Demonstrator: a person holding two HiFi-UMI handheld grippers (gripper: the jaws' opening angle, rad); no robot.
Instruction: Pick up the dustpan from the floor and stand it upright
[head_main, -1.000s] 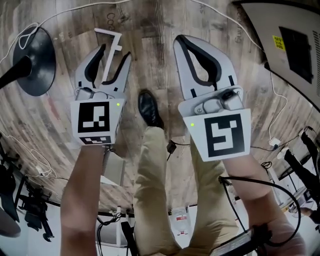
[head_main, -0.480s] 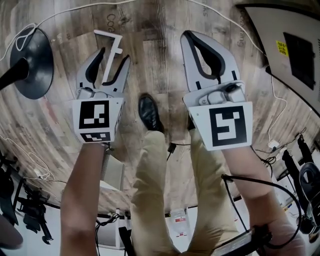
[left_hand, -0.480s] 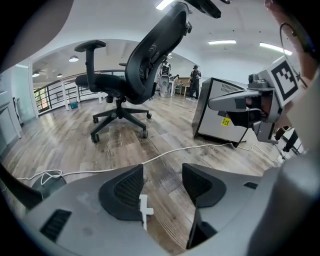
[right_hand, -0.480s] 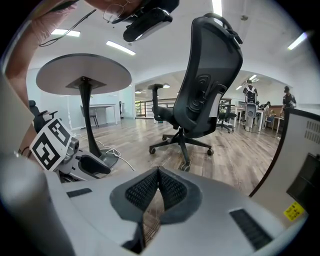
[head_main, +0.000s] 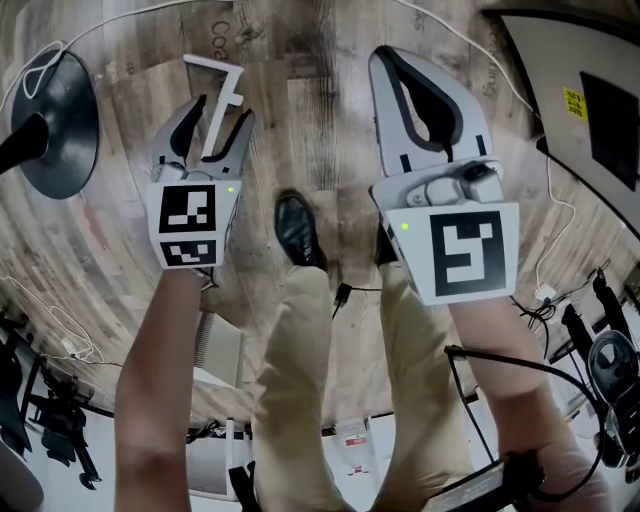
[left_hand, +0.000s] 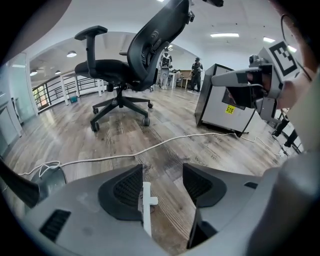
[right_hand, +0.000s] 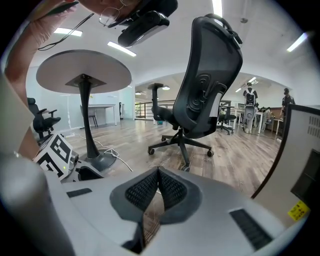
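Dustpan's white handle (head_main: 215, 66) stands between my left gripper's (head_main: 224, 110) open jaws, close against one pad, so I'd centre it before squeezing; right gripper (head_main: 388, 60) closed, empty.

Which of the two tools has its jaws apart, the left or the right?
The left tool: its jaws stand apart, with a white bar beside one pad. The right tool has its jaws pressed together.

Bright ceiling strip lights, sharp frames (edges heavily fisheye-warped)
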